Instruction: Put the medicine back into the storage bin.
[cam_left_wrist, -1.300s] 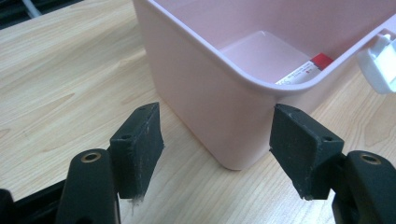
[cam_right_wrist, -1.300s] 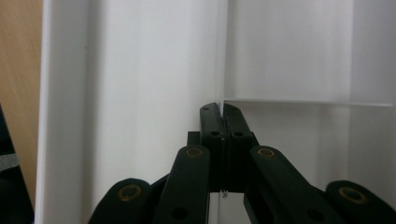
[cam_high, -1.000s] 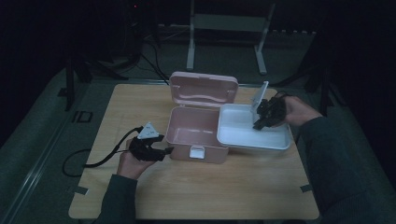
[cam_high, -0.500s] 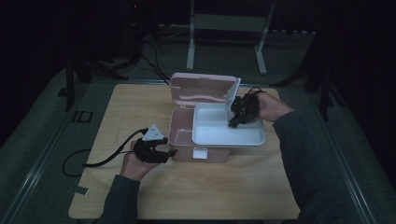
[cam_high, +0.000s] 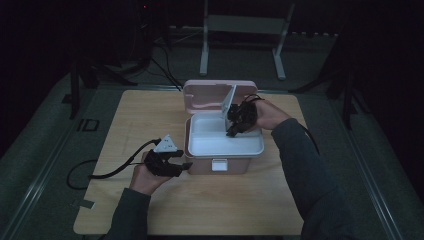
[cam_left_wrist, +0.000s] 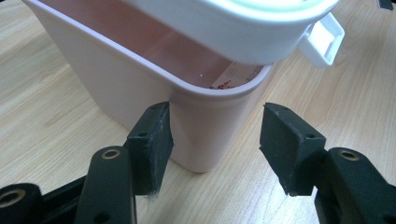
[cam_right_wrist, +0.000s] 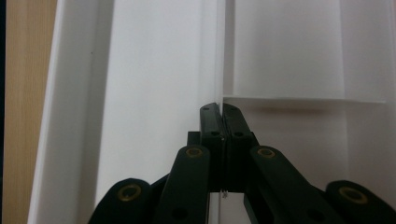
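Note:
A pink box (cam_high: 200, 164) stands mid-table with its lid (cam_high: 207, 95) hinged up at the back. A white tray (cam_high: 215, 142) sits over the box's opening, and my right gripper (cam_high: 231, 131) is shut on it. In the right gripper view the jaws (cam_right_wrist: 223, 109) pinch a thin upright wall inside the tray (cam_right_wrist: 154, 70). My left gripper (cam_high: 182, 162) is at the box's front left corner. Its jaws have just been closing and straddle that corner (cam_left_wrist: 205, 135): one pad (cam_left_wrist: 154, 140) touches the wall, the other stands off. The tray (cam_left_wrist: 233, 23) overhangs the box's rim there.
The wooden table (cam_high: 150, 115) has bare room left of and in front of the box. A black cable (cam_high: 100, 175) trails from the left gripper toward the table's left edge. A metal stand (cam_high: 240, 30) rises behind the table on the dark floor.
The right gripper has carried the white tray leftward from beside the box to over its opening. The left hand has stayed at the box's corner.

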